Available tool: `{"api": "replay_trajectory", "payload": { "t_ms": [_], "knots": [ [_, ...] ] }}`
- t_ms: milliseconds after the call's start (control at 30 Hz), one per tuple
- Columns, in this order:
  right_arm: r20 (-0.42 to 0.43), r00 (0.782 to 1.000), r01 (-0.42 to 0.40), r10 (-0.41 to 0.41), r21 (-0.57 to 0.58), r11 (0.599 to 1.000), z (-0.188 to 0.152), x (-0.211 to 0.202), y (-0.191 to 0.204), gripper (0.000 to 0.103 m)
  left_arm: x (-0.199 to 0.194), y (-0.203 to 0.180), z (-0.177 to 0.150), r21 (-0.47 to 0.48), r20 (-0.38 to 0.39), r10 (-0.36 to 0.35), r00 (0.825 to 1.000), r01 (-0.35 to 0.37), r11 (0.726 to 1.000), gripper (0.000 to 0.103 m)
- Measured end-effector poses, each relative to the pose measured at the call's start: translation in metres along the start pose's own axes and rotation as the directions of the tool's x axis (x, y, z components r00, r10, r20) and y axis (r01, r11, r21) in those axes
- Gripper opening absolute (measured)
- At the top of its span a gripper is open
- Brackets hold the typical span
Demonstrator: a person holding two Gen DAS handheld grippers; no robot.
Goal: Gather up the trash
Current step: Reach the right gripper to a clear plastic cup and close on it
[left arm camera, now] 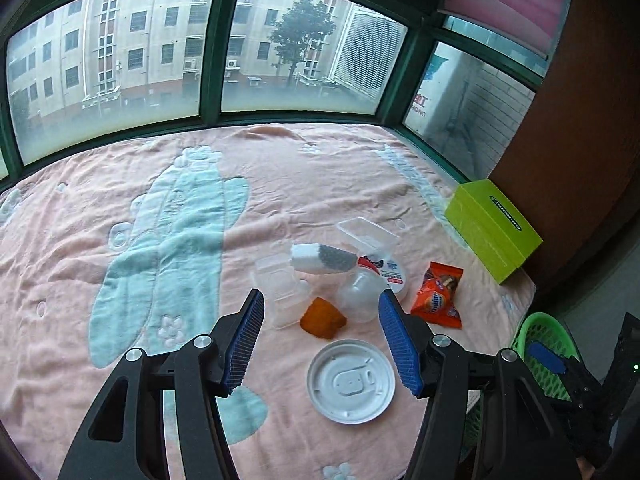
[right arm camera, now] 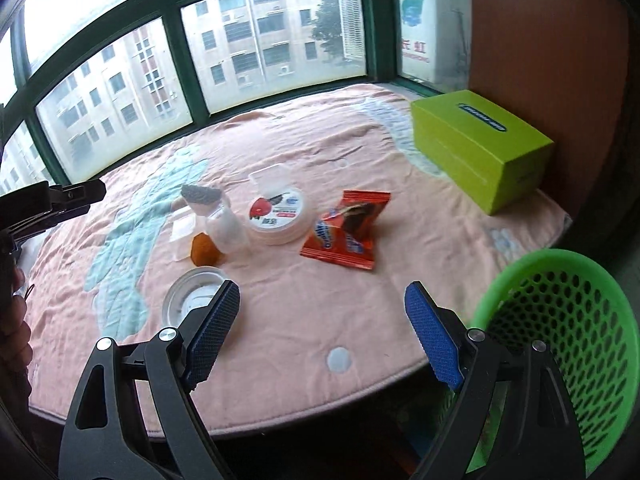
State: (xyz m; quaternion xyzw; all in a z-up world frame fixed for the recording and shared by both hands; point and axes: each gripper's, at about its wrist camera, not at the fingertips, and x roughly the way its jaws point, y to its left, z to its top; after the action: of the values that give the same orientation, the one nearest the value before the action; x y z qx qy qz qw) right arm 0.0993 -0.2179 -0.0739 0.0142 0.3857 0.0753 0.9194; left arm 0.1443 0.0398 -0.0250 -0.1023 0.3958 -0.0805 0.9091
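Note:
Trash lies on a pink blanket (left arm camera: 280, 168): a round white lid (left arm camera: 351, 381), an orange crumpled piece (left arm camera: 322, 317), clear plastic cups and containers (left arm camera: 280, 288), a white yoghurt tub (right arm camera: 278, 216) and an orange snack wrapper (left arm camera: 438, 294). My left gripper (left arm camera: 320, 304) is open, hovering just above the orange piece and lid. My right gripper (right arm camera: 322, 294) is open and empty over the blanket's near edge, short of the wrapper (right arm camera: 346, 230). A green mesh basket (right arm camera: 560, 344) stands at its right, off the table edge.
A lime green box (left arm camera: 494, 228) sits at the back right against a brown wooden panel (right arm camera: 540, 32). Green-framed windows (left arm camera: 208, 60) close off the far side. The blanket's front edge (right arm camera: 320, 412) drops off near the right gripper.

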Motion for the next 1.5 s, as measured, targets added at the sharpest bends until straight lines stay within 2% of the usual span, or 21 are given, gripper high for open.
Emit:
{"api": "replay_trajectory", "payload": {
  "t_ms": [433, 1000, 1067, 1200, 1267, 1500],
  "knots": [
    [-0.087, 0.993, -0.088, 0.075, -0.149, 0.985, 0.027, 0.072, 0.059, 0.078, 0.005, 0.041, 0.000, -0.052, -0.016, 0.034, 0.999, -0.035, 0.998, 0.058],
    [-0.185, 0.977, -0.149, 0.109, -0.218, 0.964, 0.047, 0.147, 0.077, 0.066, 0.034, 0.044, 0.008, -0.036, -0.071, 0.032, 0.997, -0.035, 0.999, 0.058],
    [-0.193, 0.975, -0.152, 0.110, -0.219, 0.964, 0.046, 0.153, 0.077, 0.065, 0.039, 0.041, 0.009, -0.026, -0.078, 0.029, 0.997, -0.031, 0.999, 0.058],
    [-0.204, 0.970, -0.178, 0.136, -0.208, 0.962, 0.046, 0.155, 0.077, 0.055, 0.051, 0.032, 0.010, 0.003, -0.097, 0.028, 0.995, -0.028, 1.000, 0.058],
    [-0.204, 0.967, -0.192, 0.151, -0.205, 0.960, 0.045, 0.152, 0.077, 0.048, 0.058, 0.028, 0.011, 0.015, -0.105, 0.027, 0.994, -0.025, 1.000, 0.064],
    [-0.184, 0.967, -0.209, 0.176, -0.180, 0.961, 0.042, 0.137, 0.070, 0.047, 0.076, 0.020, 0.012, 0.051, -0.130, 0.017, 0.991, -0.010, 0.999, 0.067]
  ]
}}
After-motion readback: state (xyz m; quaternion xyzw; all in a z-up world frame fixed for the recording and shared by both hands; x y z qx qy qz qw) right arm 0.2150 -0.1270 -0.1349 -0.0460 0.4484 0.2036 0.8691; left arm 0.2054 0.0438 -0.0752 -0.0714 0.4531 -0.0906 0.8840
